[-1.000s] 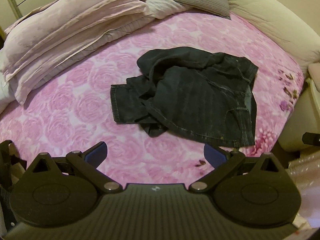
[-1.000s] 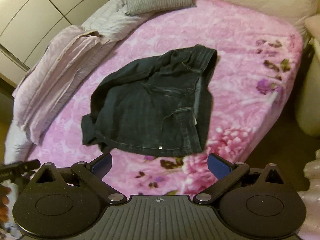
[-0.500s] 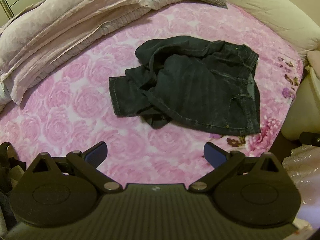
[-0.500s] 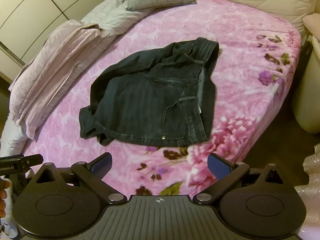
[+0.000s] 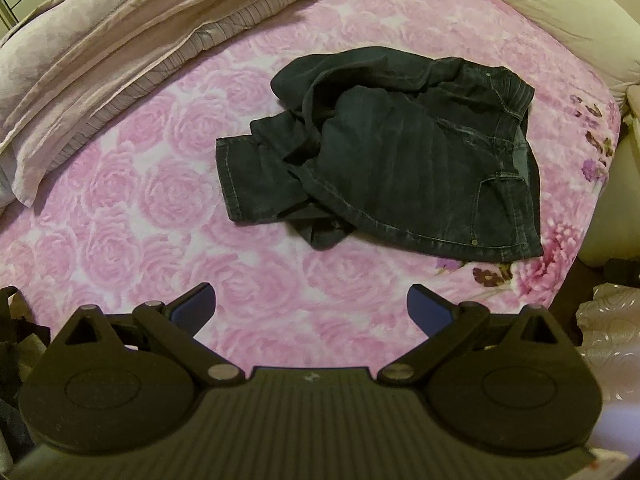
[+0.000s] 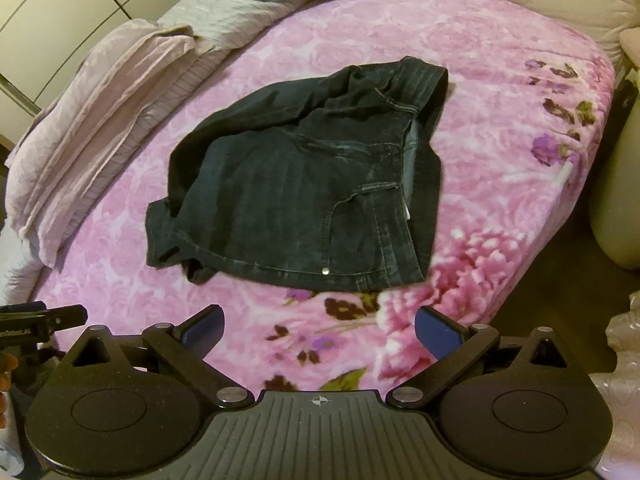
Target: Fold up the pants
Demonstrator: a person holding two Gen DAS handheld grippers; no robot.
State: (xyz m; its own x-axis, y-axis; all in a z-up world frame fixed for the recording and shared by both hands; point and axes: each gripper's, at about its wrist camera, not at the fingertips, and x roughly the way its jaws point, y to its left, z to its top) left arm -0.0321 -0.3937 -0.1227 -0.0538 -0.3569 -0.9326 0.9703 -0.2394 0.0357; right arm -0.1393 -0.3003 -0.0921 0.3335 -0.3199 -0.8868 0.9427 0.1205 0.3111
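A bed (image 5: 168, 216) with a pink rose blanket carries the dark pants (image 5: 392, 160), crumpled mid-bed, unfolded. Both the left claw (image 5: 311, 306) and right claw (image 6: 319, 326) hang above, fingers apart, empty; all folding remains.

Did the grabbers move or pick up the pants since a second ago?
Both moved in closer: the dark pants look bigger and sit lower in both views. Nothing was grabbed. The left gripper and right gripper stay open and empty, and the pants lie crumpled on the pink blanket as before.
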